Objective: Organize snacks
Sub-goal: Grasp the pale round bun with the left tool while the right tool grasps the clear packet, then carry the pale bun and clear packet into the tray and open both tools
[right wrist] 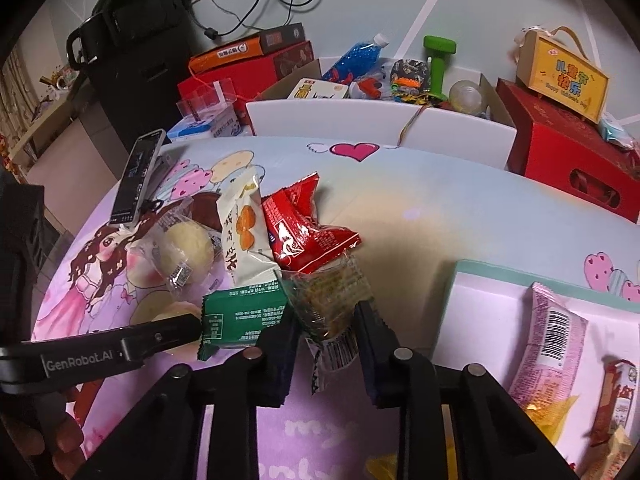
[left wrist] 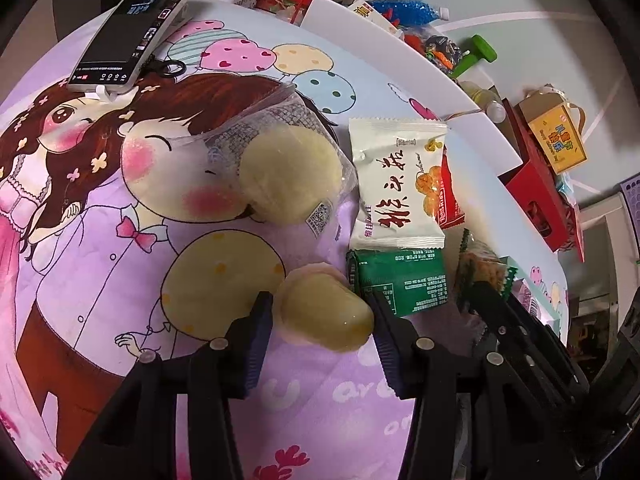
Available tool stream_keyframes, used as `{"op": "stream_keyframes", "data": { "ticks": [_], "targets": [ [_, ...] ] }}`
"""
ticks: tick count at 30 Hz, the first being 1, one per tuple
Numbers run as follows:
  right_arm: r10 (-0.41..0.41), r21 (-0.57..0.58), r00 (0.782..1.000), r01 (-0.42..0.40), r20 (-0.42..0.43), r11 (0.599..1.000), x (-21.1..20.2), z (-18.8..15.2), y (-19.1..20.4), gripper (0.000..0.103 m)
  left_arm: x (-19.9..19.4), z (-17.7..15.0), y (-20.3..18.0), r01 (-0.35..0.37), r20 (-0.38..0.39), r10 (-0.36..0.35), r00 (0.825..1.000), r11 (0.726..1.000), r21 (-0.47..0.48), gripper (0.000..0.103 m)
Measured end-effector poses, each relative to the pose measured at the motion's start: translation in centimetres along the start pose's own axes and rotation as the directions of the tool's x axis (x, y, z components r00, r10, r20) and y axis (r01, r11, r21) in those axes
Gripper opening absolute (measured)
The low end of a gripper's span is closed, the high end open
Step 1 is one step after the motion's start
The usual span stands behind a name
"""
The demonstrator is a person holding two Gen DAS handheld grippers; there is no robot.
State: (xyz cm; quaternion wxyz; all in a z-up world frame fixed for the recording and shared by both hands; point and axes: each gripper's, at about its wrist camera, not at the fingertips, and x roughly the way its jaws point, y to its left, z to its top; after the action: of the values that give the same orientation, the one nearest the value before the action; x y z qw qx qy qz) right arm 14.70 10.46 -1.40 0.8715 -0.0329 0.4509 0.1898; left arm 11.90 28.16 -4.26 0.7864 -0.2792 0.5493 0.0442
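While the cartoon-printed cloth [left wrist: 100,240] covers the bench, a phone [left wrist: 136,28] lies propped at its far left corner. Just right of it a clear packet holding a pale round pastry [left wrist: 288,172] rests on the cloth. Nearer, the left gripper [left wrist: 324,316] has its jaws spread around a small yellowish jelly cup [left wrist: 326,312]; the blue pads [left wrist: 260,340] stand either side of it, and I cannot tell whether they touch it. Just right of the cup sits a green packet [left wrist: 400,280], with a white packet with red characters [left wrist: 400,184] lying beyond it and overlapping its far edge. A red packet [right wrist: 308,232] leans beside the white one.

Further right, the right gripper [right wrist: 326,328] has its jaws pinching a clear packet of brownish snack [right wrist: 328,300], the packet's barcoded end hanging between the pads. The left gripper's arm reaches in from the left edge of this view, a hand [right wrist: 36,440] partly visible beneath it. At the far right a shallow white tray with a teal rim [right wrist: 480,300] sits on the cloth, already holding a pink packet [right wrist: 548,344], a brown-and-red bar [right wrist: 612,400] and yellow wrappers. Behind the bench stand red boxes [right wrist: 572,152], a yellow carry box [right wrist: 564,76], a green dumbbell [right wrist: 438,64] and a blue bottle [right wrist: 356,56].
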Motion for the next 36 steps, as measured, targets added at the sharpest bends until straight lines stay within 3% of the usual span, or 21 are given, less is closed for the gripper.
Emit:
{"op": "stream_keyframes", "data": {
  "ticks": [19, 36],
  "targets": [
    [-0.015, 0.047, 0.999, 0.013, 0.051, 0.999, -5.0, -0.5, -0.8, 0.024, -2.1, -0.1, -0.1, 0.026, 0.05, -0.026, 0.998, 1.0, 0.004, 0.05],
    [-0.026, 0.119, 0.995, 0.014, 0.101, 0.993, -9.9, -3.5, -2.2, 0.021, -4.2, -1.3, -2.9, 0.027, 0.094, -0.036, 0.995, 0.996, 0.089, 0.05]
  ]
}}
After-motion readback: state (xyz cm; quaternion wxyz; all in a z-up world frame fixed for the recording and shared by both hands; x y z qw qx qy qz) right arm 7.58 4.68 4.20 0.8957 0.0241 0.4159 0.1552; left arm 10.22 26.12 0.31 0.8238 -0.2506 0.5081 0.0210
